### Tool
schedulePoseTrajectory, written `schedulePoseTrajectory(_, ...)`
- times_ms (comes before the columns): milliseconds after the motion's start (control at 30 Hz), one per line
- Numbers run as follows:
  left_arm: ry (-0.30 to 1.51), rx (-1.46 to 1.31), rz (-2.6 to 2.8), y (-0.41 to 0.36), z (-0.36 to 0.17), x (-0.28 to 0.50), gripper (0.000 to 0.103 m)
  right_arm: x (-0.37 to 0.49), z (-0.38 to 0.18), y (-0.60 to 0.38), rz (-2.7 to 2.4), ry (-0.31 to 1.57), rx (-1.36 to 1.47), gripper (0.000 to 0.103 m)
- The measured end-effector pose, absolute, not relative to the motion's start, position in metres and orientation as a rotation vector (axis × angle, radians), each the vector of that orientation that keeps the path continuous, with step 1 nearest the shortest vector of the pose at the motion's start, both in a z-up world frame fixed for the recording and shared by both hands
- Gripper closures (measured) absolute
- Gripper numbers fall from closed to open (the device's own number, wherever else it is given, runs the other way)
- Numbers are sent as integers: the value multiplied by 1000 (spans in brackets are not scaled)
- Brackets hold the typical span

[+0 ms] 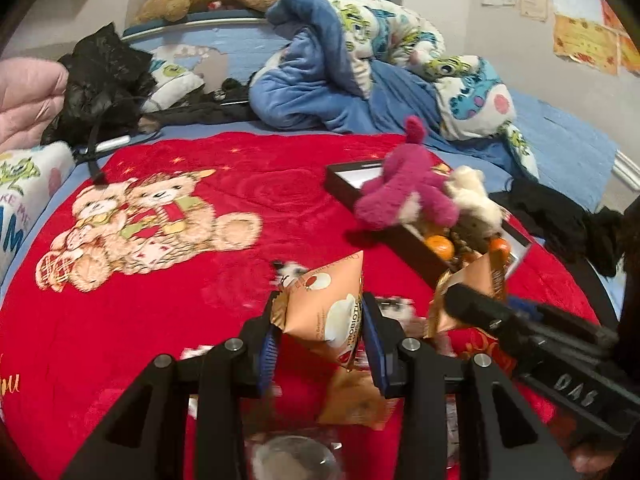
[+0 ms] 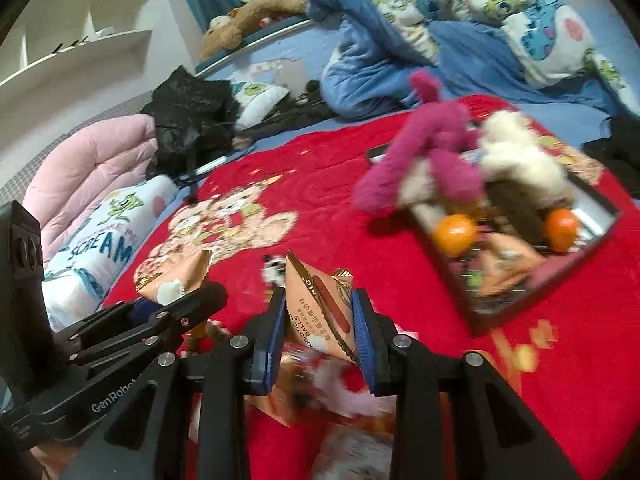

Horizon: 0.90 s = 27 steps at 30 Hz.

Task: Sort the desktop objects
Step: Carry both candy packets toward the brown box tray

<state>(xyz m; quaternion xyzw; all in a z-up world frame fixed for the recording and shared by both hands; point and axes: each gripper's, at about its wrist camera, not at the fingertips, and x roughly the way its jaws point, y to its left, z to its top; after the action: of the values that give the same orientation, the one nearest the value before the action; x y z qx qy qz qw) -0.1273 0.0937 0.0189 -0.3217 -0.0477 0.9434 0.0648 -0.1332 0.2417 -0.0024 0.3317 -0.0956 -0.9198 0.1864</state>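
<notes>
1. Left gripper (image 1: 322,322): clamped on an orange snack packet (image 1: 326,312), blue pads pressing both its sides, packet raised clear of the red blanket (image 1: 160,320) on the bed.
2. Right gripper (image 2: 320,324): likewise clenched, on a second orange snack packet (image 2: 320,308), corner pointing up between the fingers (image 2: 362,332).
3. Key relation: dark tray (image 2: 600,216) ahead and to the right of both grippers, long axis running diagonally, near end toward the right hand.
4. Already in the tray: pink plush toy (image 2: 432,148), cream plush toy (image 2: 516,152), two oranges (image 2: 456,234), more orange packets at the near end.
5. Nearer hand, by judgement: the right, its packet closer to the tray's near corner; the left gripper farther off on the other side.
6. Likely next: carrying both packets forward and rightward over the tray rim, right one first, releasing beside the packets already there.
7. Risk: soft toys overhanging the far end, so little free room except at the near end.
</notes>
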Motion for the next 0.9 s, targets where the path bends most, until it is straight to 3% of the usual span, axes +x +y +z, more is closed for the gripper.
schedulePoseTrajectory(200,-173,-939,2769,142,25,-113,64,-114,8,301,-2678,-354,908,72)
schedulePoseTrajectory(533,-36,-865,2623,226,35,-94,64,-78,26,390,-2854,-474,863,72)
schedulePoseTrajectory(900,-117,-905,2555,223,23,-100,64,-68,7,428,-2873,-601,880,72)
